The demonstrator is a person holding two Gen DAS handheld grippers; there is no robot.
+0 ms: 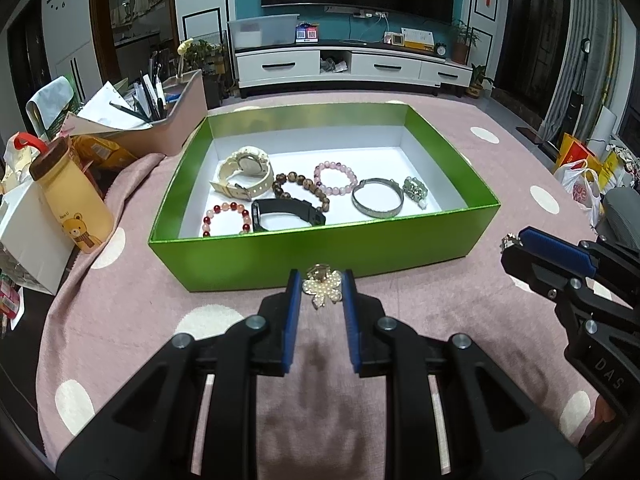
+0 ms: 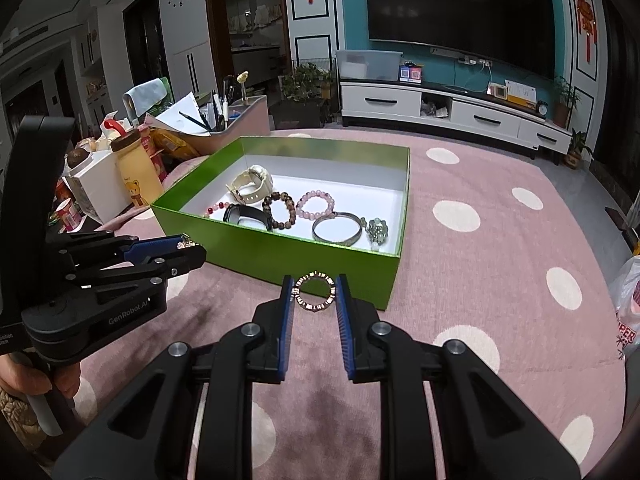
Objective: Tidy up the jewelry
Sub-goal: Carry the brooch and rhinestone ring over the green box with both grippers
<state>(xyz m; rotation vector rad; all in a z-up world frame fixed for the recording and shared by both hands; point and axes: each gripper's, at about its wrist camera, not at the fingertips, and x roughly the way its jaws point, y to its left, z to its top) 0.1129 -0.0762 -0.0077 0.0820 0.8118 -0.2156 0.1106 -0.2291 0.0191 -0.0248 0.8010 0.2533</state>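
A green box (image 1: 320, 250) (image 2: 280, 258) with a white inside sits on a pink dotted cloth. It holds a cream watch (image 1: 246, 172), a black band (image 1: 286, 214), a brown bead bracelet (image 1: 300, 188), a pink bead bracelet (image 1: 335, 178), a red bead bracelet (image 1: 226, 220), a silver bangle (image 1: 377, 197) and a green-stone brooch (image 1: 415, 190). My left gripper (image 1: 322, 290) is shut on a pearl flower brooch (image 1: 323, 286), just before the box's near wall. My right gripper (image 2: 315, 291) is shut on a small jewelled ring bracelet (image 2: 315, 291), near the box's near right corner.
At the left stand a yellow bear bottle (image 1: 74, 200), a white carton (image 1: 28, 240), snack bags and a pink pen holder (image 1: 168, 120). Plastic bags (image 1: 580, 176) lie at the right. A TV cabinet (image 1: 352, 64) is far behind.
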